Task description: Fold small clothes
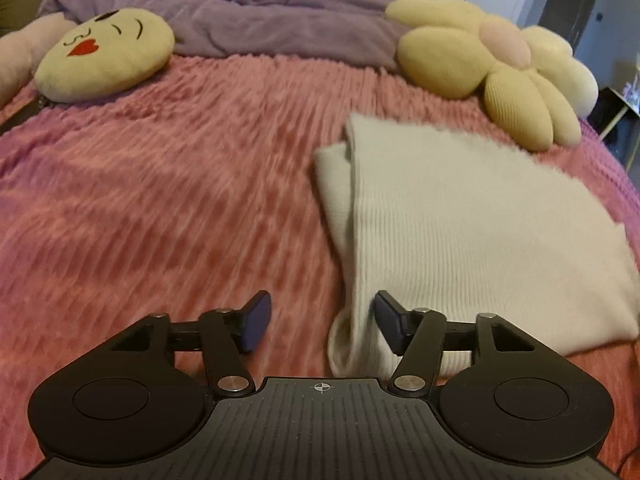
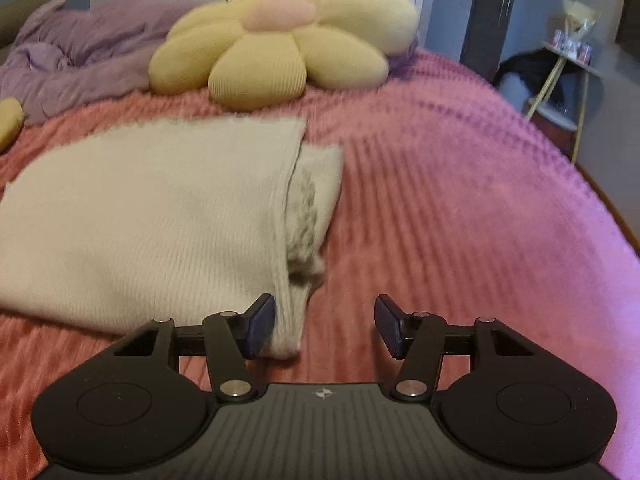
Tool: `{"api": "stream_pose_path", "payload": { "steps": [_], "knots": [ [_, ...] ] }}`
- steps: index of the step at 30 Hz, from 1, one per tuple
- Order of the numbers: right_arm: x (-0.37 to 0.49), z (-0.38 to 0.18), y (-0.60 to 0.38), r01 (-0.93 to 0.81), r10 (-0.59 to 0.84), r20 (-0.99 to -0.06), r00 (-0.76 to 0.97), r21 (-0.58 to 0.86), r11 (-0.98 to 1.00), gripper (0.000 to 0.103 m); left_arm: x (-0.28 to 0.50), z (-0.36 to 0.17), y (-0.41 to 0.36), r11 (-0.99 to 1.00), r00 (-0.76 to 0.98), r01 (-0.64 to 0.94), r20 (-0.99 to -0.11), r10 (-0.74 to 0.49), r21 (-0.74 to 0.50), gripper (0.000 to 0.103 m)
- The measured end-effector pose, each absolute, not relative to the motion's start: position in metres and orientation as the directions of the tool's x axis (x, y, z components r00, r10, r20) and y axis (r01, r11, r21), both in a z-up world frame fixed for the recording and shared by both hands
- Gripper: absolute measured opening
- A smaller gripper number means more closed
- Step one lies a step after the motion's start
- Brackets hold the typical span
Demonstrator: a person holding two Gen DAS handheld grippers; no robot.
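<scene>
Left tool (image 1: 322,322) and right tool (image 2: 325,327): jaws parted wide, nothing gripped. The folded cream rib-knit garment (image 1: 460,216) lies flat on the pink ribbed plush bedspread (image 1: 160,208), between both tools. Beyond: a yellow flower-shaped cushion (image 2: 280,44) and a round face cushion (image 1: 106,54).

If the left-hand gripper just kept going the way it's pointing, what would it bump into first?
Most likely the cream knit garment: its folded near-left edge lies just ahead of the open left gripper, close to one finger. The gripper is tilted down, so it could also meet the pink bedspread right beside that edge; depth is hard to judge.
</scene>
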State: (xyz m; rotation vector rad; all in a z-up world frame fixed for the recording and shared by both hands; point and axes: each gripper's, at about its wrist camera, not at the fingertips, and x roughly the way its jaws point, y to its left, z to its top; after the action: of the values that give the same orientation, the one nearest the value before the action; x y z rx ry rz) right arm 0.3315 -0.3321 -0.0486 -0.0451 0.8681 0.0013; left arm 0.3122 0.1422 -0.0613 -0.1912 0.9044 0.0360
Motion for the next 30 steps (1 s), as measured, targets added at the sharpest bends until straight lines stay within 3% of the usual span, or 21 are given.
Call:
{"api": "stream_pose_path", "payload": {
  "steps": [3,5,7,10,13,16,18,21,22,23,24,25,30],
  "knots": [
    [0.329,-0.037,-0.319,-0.037,-0.033,-0.694,0.720,-0.086,0.996,0.053,0.327,-0.058,0.141,0.976,0.642,-0.124,-0.765,-0.059,-0.180,0.073],
    [0.331,-0.031,-0.300,-0.100,0.014,-0.655,0.756,-0.094,0.991,0.047,0.338,-0.063,0.139,0.964,0.640,-0.128,-0.762,-0.101,-0.235,0.083],
    [0.337,-0.031,-0.273,-0.187,0.083,-0.646,0.759,-0.093,0.978,0.038,0.351,-0.075,0.139,0.952,0.617,-0.147,-0.777,-0.125,-0.270,0.083],
    [0.344,-0.039,-0.237,-0.295,0.166,-0.653,0.739,-0.093,0.951,0.014,0.371,-0.096,0.142,0.934,0.555,-0.175,-0.815,-0.168,-0.312,0.083],
    [0.345,-0.046,-0.207,-0.356,0.231,-0.663,0.712,-0.057,0.933,0.012,0.376,-0.103,0.143,0.927,0.554,-0.167,-0.810,-0.195,-0.337,0.082],
    [0.340,-0.056,-0.187,-0.382,0.254,-0.672,0.696,-0.047,0.923,0.012,0.377,-0.103,0.145,0.928,0.559,-0.115,-0.795,-0.235,-0.355,0.069],
    [0.338,-0.064,-0.180,-0.374,0.243,-0.681,0.691,-0.049,0.926,0.012,0.378,-0.102,0.146,0.916,0.560,-0.093,-0.781,-0.277,-0.391,0.048],
    [0.339,-0.070,-0.174,-0.377,0.219,-0.698,0.682,-0.079,0.923,0.013,0.377,-0.096,0.148,0.905,0.573,-0.082,-0.763,-0.300,-0.418,0.044],
    [0.339,-0.071,-0.171,-0.381,0.213,-0.699,0.683,-0.092,0.920,0.013,0.378,-0.097,0.149,0.903,0.572,-0.089,-0.764,-0.300,-0.421,0.045],
    [0.339,-0.070,-0.171,-0.384,0.209,-0.701,0.682,-0.101,0.918,0.013,0.378,-0.099,0.151,0.901,0.568,-0.105,-0.769,-0.293,-0.421,0.056],
    [0.338,-0.068,-0.171,-0.385,0.207,-0.703,0.680,-0.103,0.917,0.013,0.377,-0.101,0.154,0.901,0.569,-0.131,-0.775,-0.273,-0.414,0.073],
    [0.337,-0.066,-0.171,-0.385,0.209,-0.704,0.679,-0.099,0.918,0.013,0.377,-0.104,0.157,0.900,0.571,-0.165,-0.783,-0.248,-0.405,0.077],
    [0.323,-0.061,-0.175,-0.373,0.219,-0.698,0.681,-0.073,0.925,0.013,0.383,-0.112,0.163,0.861,0.559,-0.170,-0.766,-0.317,-0.480,0.076]
  ]
}}
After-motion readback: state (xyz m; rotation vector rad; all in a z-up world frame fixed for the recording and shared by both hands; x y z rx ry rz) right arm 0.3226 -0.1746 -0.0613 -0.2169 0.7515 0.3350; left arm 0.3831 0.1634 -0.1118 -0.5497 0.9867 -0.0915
